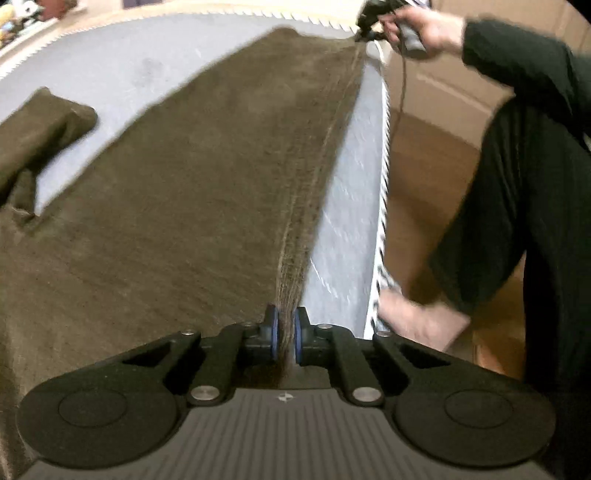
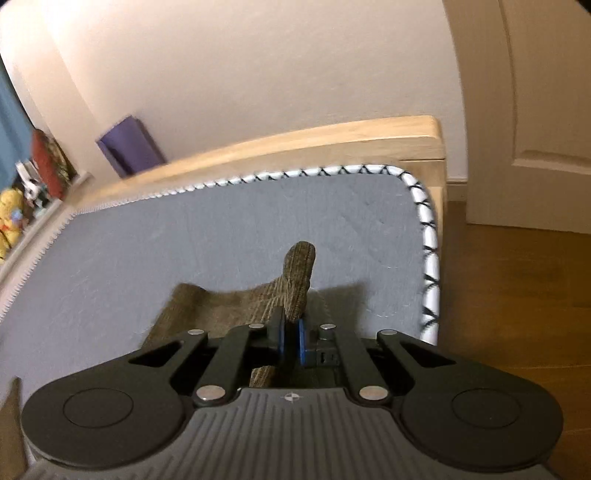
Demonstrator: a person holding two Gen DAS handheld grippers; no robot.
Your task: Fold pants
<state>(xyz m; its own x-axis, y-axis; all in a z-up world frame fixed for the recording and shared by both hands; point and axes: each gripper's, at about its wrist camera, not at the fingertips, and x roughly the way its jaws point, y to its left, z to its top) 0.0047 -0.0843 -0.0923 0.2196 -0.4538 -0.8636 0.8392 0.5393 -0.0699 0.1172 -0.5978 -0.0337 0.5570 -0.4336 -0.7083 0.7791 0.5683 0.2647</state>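
Olive-brown corduroy pants point(image 1: 177, 192) lie spread over a grey mattress point(image 1: 110, 66). My left gripper point(image 1: 286, 332) is shut on one end of the pants' near edge, which runs taut along the mattress's right side. My right gripper point(image 1: 369, 22), held in a hand, grips the far end of that edge. In the right wrist view my right gripper point(image 2: 291, 341) is shut on a bunched corner of the pants point(image 2: 295, 280), which sticks up past the blue pads point(image 2: 302, 343). A second pant leg point(image 1: 40, 129) lies to the left.
The mattress point(image 2: 184, 229) has a white, black-stitched border point(image 2: 428, 251) and sits in a wooden bed frame point(image 2: 332, 144). The person's dark-clothed leg point(image 1: 517, 206) and bare foot point(image 1: 417, 321) stand on the wooden floor point(image 2: 517, 295). A door point(image 2: 535, 110) and a purple object point(image 2: 129, 147) are beyond.
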